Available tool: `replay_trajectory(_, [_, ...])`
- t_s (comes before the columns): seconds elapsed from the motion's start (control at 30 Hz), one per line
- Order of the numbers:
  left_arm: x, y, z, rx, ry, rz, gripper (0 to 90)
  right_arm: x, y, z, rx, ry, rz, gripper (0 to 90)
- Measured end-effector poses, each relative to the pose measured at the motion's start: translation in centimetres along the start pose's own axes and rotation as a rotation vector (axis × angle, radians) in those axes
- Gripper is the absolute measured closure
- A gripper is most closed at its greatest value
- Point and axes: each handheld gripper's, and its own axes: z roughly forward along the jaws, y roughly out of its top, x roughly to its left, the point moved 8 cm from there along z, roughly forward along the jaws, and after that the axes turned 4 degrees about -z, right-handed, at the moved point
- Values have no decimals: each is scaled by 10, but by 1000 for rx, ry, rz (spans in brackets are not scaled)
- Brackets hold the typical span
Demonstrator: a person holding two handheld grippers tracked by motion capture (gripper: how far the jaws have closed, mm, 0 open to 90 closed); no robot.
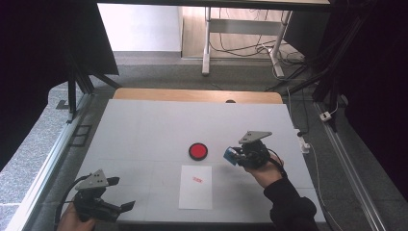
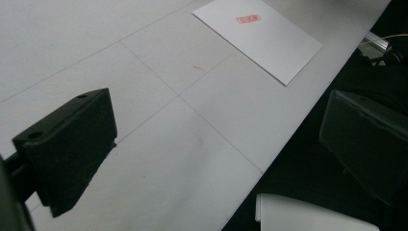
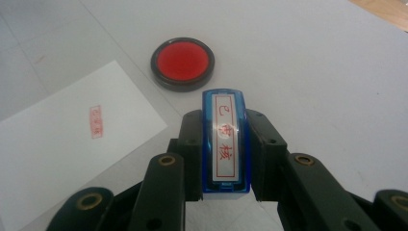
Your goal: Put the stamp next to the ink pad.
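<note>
On the right half of the table [image 1: 144, 125], your right gripper [image 1: 234, 155] pinches a blue stamp [image 3: 225, 139] between its jaws, both pads pressed flat against the stamp's long sides. In the right gripper view the stamp stands on edge between the pads, its label facing the camera with red characters inside a red frame. Seen from above, it pokes out of the jaws toward the middle of the table, clear of the surface.

Just ahead of the stamp lies the ink pad [image 1: 197, 151], a round black dish with a red centre, open and apart from the gripper. Beside it, nearer to you, lies the paper [image 1: 196, 187], flat on the table. It already bears one red print [image 1: 197, 180] in its upper half; the print is too small to read.

At the near left corner, your left gripper [image 1: 120, 208] rests low by the table edge, its jaws spread wide with nothing between them. In the left gripper view one jaw sits over the table and the other hangs past the edge, with the paper well off ahead.
</note>
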Motion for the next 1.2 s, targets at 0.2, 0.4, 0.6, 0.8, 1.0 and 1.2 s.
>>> replay_trajectory(0.2, [0, 0, 0, -1, -1, -2, 0, -9, -8, 3, 23, -27, 19, 704])
replay_trajectory(0.4, [0, 0, 0, 2, 0, -2, 0, -18, -18, 9, 60, -67, 16, 705])
replay_trajectory(0.6, [0, 0, 0, 4, -1, -3, 0, -23, -25, 14, 76, -76, 25, 704])
replay_trajectory(0.8, [0, 0, 1, 10, 0, -2, 0, -25, -30, 18, 95, -72, 34, 703])
replay_trajectory(1.0, [0, 0, 1, 11, 1, -1, 0, -26, -34, 21, 111, -61, 47, 701])
replay_trajectory(1.2, [0, 0, 1, 13, 0, -2, 0, -28, -38, 24, 124, -52, 58, 675])
